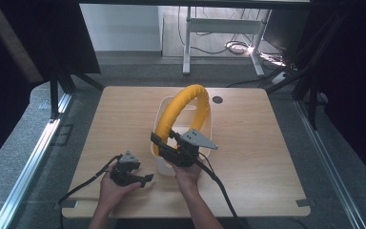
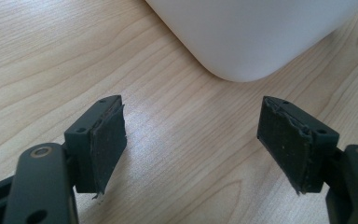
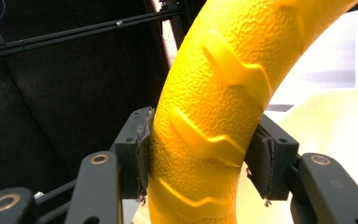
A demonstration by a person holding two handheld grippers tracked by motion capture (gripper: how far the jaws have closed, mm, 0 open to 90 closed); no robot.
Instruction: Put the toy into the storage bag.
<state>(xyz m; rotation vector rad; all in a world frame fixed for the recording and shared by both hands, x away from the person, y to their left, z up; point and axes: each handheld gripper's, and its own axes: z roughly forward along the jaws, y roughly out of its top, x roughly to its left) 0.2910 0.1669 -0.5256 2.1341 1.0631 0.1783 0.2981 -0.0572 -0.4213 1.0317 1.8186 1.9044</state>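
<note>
A thick yellow ring (image 1: 185, 101) with a pebbled skin and raised chevron ridges stands upright, arching out of a white bin (image 1: 164, 110) at the table's middle. My right gripper (image 1: 166, 144) is shut on the ring's near left side; in the right gripper view both pads press the yellow ring (image 3: 209, 116) from either side. My left gripper (image 1: 144, 180) rests low over the wood left of the bin's near corner, jaws wide apart with nothing between them (image 2: 191, 149). The white bin's rounded corner (image 2: 242, 42) lies just ahead of it.
The wooden table (image 1: 262, 157) has a dark round grommet (image 1: 217, 99) behind the bin. Black cables trail from both grippers toward the front edge. Dark frame posts and curtains flank the table, and a white desk frame (image 1: 219, 28) stands on the floor beyond.
</note>
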